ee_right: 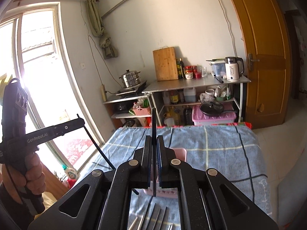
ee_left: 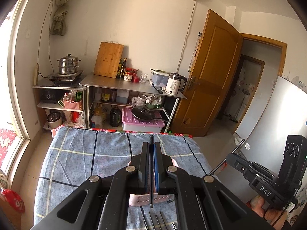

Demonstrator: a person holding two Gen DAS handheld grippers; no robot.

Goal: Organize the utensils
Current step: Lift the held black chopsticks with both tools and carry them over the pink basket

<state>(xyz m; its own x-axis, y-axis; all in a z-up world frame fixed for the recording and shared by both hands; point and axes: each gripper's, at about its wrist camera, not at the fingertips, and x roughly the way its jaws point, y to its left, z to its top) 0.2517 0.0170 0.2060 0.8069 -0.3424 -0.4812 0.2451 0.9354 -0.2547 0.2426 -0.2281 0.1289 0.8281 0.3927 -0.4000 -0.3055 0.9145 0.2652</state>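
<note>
Held a dark chopstick (ee_left: 151,172) in the left gripper (ee_left: 151,145), pads pressed together on it, with the stick running lengthwise between the fingers and poking out past the tips. Held a second dark chopstick (ee_right: 153,153) the same way in the right gripper (ee_right: 154,139), pinched tight, its far end well beyond the fingertips. Hung both above a pink plastic holder (ee_right: 179,154), a slotted, rounded-corner box standing on the table; could not tell what was inside it, as the fingers hid the opening. Showed the same holder (ee_left: 145,199) directly beneath the left tool, with the near end of that chopstick over its slotted front wall. Lay nearer the cameras, in a row on the cloth, several thin chopsticks (ee_right: 155,216), some dark and some metallic grey, just this side of the holder and below both tools. Covered the table with a blue checked cloth (ee_right: 220,149), soft and woven, with pale and dark lines. Stood well apart, against the far wall, a metal shelf (ee_left: 134,86) with a wooden cutting board (ee_left: 109,59), a white kettle (ee_left: 175,84) and a steel steamer pot (ee_left: 68,66).
</note>
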